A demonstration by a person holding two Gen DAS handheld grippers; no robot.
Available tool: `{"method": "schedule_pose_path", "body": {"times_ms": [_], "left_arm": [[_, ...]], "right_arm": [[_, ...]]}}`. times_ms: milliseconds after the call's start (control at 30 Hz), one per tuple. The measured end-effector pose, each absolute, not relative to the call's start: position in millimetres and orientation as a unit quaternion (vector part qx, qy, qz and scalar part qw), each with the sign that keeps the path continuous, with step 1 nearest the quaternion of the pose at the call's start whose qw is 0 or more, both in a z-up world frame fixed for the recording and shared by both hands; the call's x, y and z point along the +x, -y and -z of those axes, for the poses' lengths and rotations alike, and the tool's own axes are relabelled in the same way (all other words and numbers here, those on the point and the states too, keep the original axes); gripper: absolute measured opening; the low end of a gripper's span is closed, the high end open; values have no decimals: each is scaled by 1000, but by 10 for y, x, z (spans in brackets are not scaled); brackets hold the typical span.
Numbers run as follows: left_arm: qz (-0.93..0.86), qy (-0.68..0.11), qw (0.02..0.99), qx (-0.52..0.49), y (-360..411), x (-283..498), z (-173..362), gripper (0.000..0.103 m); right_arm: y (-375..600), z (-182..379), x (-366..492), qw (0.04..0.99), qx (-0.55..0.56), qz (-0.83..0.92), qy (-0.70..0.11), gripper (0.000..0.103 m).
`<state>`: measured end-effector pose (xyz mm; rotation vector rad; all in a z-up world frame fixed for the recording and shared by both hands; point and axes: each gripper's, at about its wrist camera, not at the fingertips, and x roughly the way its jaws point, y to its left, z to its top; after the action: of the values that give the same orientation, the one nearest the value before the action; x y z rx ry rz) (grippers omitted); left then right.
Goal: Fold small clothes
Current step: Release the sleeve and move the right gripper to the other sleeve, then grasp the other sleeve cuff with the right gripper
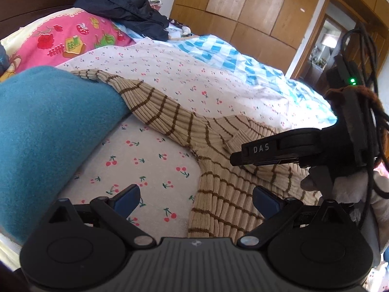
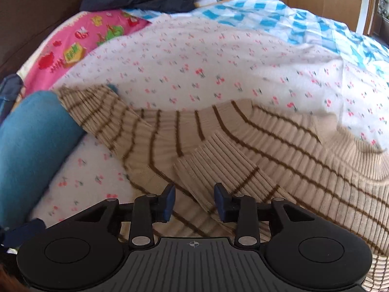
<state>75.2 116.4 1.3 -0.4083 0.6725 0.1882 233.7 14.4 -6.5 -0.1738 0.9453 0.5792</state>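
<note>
A beige ribbed sweater with brown stripes (image 1: 218, 185) lies on the cherry-print bedsheet (image 1: 145, 160). One sleeve (image 1: 150, 102) stretches up to the left onto a teal garment (image 1: 48, 131). My left gripper (image 1: 197, 199) is open and empty, just above the sweater's left edge. My right gripper (image 2: 194, 200) is partly closed around a folded sleeve cuff (image 2: 218, 165) of the sweater (image 2: 304, 150); its fingers do not visibly pinch the cloth. The right gripper also shows in the left wrist view (image 1: 262, 153), over the sweater's collar.
A pink printed cloth (image 1: 73, 39) and a dark jacket (image 1: 128, 9) lie at the head of the bed. A blue-and-white checked cover (image 1: 231, 53) lies at the far right. Wooden wardrobes (image 1: 255, 7) stand behind. The teal garment also shows in the right wrist view (image 2: 31, 146).
</note>
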Motion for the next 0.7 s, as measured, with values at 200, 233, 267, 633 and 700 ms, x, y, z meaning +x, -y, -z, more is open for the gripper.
{"method": "schedule_pose_path", "body": {"times_ms": [200,233,267,633,700], "left_arm": [[-117,-303,913,-247,-1388,640,-42,103],[-121,-299,912,-253,-1418,626,-50,103],[-122,-296,912,-256,-1453,604,-69,103],[-201,-220,916,-268,-2138,365,-364,103],[-217,-202,912,-282,-2270,315,-396,103]], "right_arm": [[-485,-300,2231,853,-95,-315,-406,35],[-567,-361,2214,851,-102,-325,-400,35],[-646,-413,2194,849,-111,-335,-394,35],[-1436,-690,2201,825,-155,-411,-354,35],[-1535,-675,2239,824,-157,-415,-353,35]]}}
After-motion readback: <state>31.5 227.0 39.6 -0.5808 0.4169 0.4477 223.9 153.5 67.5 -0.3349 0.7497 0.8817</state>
